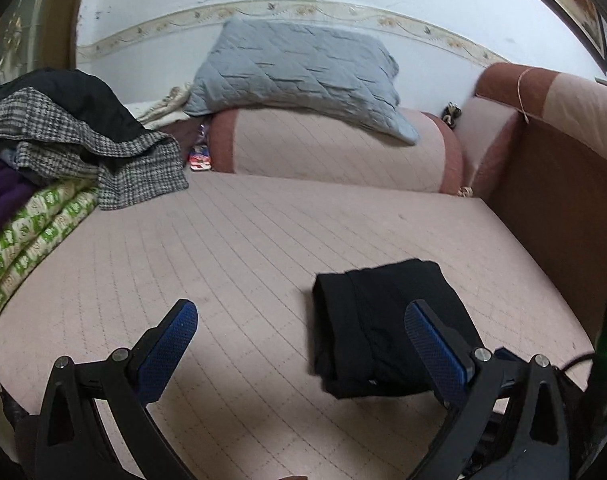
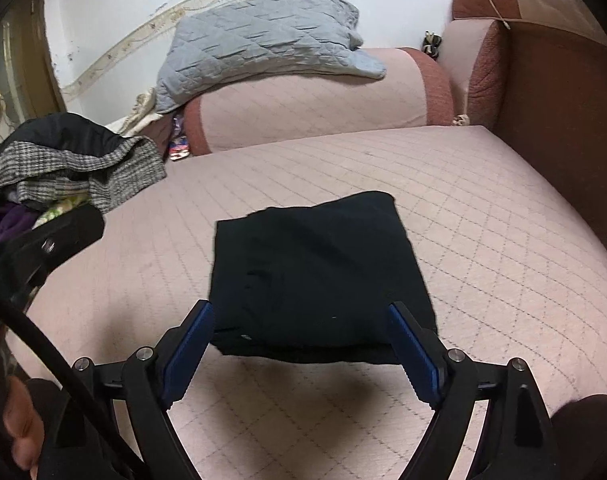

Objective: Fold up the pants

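Both sets of fingers are spread wide and empty: left fingers [image 1: 421, 322], right fingers [image 2: 411, 340]. Black pants [image 2: 319, 272] are laid folded on the pink sofa seat [image 2: 483, 208], evidently released because folding looks finished.

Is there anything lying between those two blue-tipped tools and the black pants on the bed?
Nothing visible. The folded black pants lie alone on the pink quilted cover, directly ahead of the open right tool. The open left tool sits just beside them. The clothes pile is off to the side.
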`<action>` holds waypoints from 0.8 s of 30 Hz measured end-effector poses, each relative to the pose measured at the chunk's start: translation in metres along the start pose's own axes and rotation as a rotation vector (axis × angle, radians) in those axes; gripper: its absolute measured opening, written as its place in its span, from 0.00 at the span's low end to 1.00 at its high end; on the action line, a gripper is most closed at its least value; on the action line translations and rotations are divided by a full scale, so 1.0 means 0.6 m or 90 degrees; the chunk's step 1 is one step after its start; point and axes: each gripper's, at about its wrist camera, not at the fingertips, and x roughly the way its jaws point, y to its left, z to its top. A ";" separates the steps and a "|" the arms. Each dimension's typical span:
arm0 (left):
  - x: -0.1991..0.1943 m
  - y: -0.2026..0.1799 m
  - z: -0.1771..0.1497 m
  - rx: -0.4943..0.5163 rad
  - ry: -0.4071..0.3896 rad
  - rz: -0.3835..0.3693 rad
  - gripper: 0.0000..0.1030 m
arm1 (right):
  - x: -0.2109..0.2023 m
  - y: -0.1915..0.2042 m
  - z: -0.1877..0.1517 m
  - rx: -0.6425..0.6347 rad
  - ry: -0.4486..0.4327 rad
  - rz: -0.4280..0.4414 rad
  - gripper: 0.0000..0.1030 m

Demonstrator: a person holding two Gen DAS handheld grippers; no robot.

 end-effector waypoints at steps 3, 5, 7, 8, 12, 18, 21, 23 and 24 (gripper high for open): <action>0.004 0.001 -0.004 -0.007 0.012 -0.012 1.00 | 0.004 -0.010 0.000 0.012 0.006 -0.012 0.88; 0.010 0.003 -0.006 -0.014 0.024 -0.017 1.00 | 0.010 -0.015 -0.001 0.010 0.012 -0.032 0.88; 0.014 0.005 -0.007 -0.017 0.033 -0.019 1.00 | 0.017 -0.020 -0.003 0.008 0.020 -0.051 0.88; 0.018 0.007 -0.007 -0.019 0.038 -0.018 1.00 | 0.019 -0.023 -0.003 0.009 0.023 -0.053 0.88; 0.027 0.008 -0.010 -0.019 0.051 -0.015 1.00 | 0.027 -0.036 -0.005 0.022 0.033 -0.058 0.88; 0.062 0.013 -0.020 -0.024 0.083 -0.014 1.00 | 0.032 -0.055 -0.001 0.031 0.030 -0.067 0.88; 0.098 0.027 -0.023 -0.040 0.122 -0.023 1.00 | 0.034 -0.075 0.006 0.045 0.028 -0.070 0.88; 0.130 0.039 -0.024 -0.049 0.151 -0.023 1.00 | 0.036 -0.095 0.015 0.060 0.026 -0.070 0.88; 0.147 0.045 -0.023 -0.050 0.165 -0.025 1.00 | 0.038 -0.105 0.020 0.068 0.026 -0.070 0.88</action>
